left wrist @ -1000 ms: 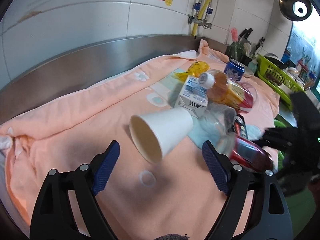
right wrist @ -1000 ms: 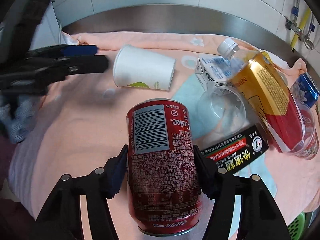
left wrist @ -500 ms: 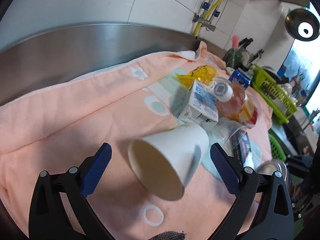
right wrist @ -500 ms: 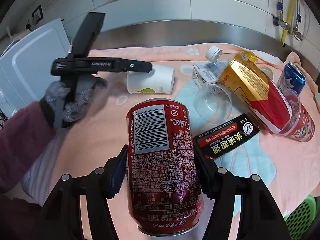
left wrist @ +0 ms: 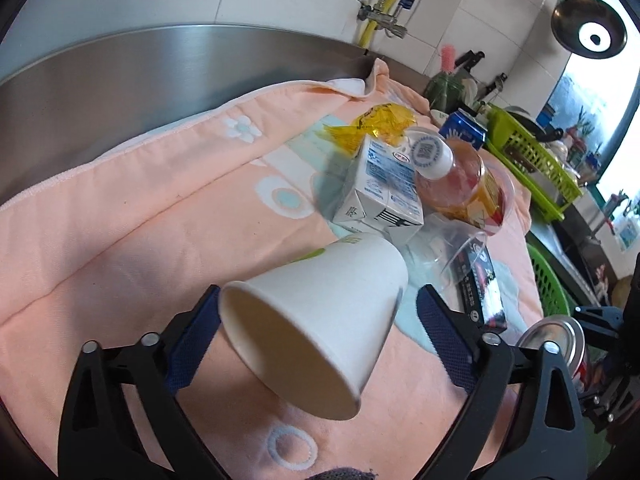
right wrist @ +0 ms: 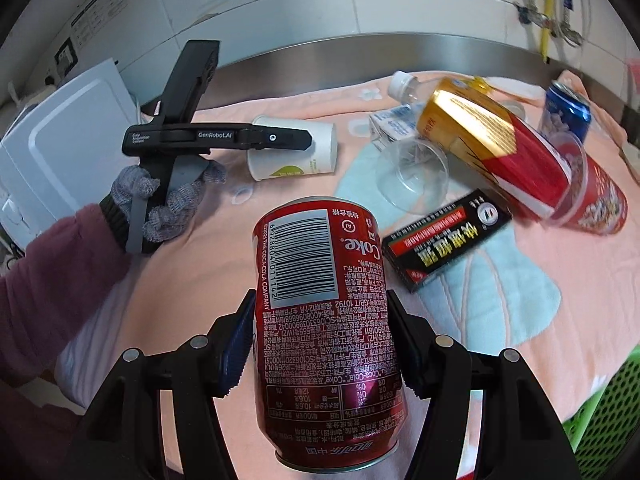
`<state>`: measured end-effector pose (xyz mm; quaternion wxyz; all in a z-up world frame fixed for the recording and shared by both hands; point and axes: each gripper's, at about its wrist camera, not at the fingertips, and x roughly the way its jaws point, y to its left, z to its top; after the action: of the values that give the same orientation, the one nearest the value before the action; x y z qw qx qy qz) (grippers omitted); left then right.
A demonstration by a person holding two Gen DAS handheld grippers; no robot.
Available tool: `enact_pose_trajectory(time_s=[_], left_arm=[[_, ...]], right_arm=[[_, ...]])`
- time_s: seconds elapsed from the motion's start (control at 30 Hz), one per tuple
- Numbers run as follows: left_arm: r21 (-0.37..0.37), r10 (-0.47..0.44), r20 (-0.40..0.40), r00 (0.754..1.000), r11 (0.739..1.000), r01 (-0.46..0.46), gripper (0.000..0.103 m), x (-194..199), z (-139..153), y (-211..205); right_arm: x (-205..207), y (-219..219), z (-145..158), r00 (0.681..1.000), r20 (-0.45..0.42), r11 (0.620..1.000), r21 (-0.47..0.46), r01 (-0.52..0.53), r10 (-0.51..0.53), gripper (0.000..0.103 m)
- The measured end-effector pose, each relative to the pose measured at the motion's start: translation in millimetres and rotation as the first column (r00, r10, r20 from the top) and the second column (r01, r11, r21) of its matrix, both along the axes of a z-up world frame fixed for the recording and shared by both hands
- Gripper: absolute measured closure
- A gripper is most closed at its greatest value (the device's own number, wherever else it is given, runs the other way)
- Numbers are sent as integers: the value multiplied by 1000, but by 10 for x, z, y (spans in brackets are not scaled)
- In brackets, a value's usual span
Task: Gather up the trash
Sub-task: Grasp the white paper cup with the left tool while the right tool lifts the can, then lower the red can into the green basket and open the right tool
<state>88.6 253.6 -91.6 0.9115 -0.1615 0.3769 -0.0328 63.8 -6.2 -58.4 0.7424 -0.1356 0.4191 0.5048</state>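
A white paper cup (left wrist: 320, 332) lies on its side on the pink towel (left wrist: 120, 240), its mouth toward the camera. My left gripper (left wrist: 318, 296) straddles it and its jaws are closing. The left pad is at the rim and the right pad stands clear of the cup wall. From the right wrist view, the left gripper (right wrist: 304, 139) reaches over the same cup (right wrist: 296, 160), held by a gloved hand (right wrist: 176, 200). My right gripper (right wrist: 320, 298) is shut on a red Coke can (right wrist: 320, 320), held above the towel. The can's top (left wrist: 560, 336) shows at the right edge of the left wrist view.
Behind the cup lie a milk carton (left wrist: 380, 188), a capped bottle (left wrist: 460, 176), a clear plastic cup (left wrist: 452, 244), a black packet (left wrist: 480, 284), a yellow wrapper (left wrist: 380, 124) and a blue can (left wrist: 464, 128). A green basket (left wrist: 532, 152) stands at the right, and a steel wall runs behind.
My left gripper has come forward and down until the paper cup sits between its jaws. My right gripper has drawn back from the pile with the can still in it.
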Motion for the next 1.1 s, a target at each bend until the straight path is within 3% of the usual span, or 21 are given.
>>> enact_pose_trajectory(time_s=[0.2, 0.43, 0.7, 0.93, 1.1], left_arm=[[36, 17, 10, 1000, 999, -17, 25, -131, 78, -129], [160, 4, -9, 1000, 987, -3, 26, -251, 115, -368], [240, 43, -24, 999, 970, -36, 31, -302, 115, -470], [221, 86, 0, 996, 972, -84, 34, -457, 222, -494], [187, 74, 49, 996, 979, -82, 34, -625, 417, -579]], right_arm=[[-14, -130, -16, 999, -19, 999, 18, 47, -46, 43], [-63, -253, -14, 995, -38, 995, 44, 94, -92, 43], [-91, -412, 30, 987, -43, 985, 59, 160, -157, 43], [-3, -783, 135, 964, -32, 960, 86, 267, -265, 43], [206, -1403, 176, 904, 12, 902, 82, 425, -427, 43]])
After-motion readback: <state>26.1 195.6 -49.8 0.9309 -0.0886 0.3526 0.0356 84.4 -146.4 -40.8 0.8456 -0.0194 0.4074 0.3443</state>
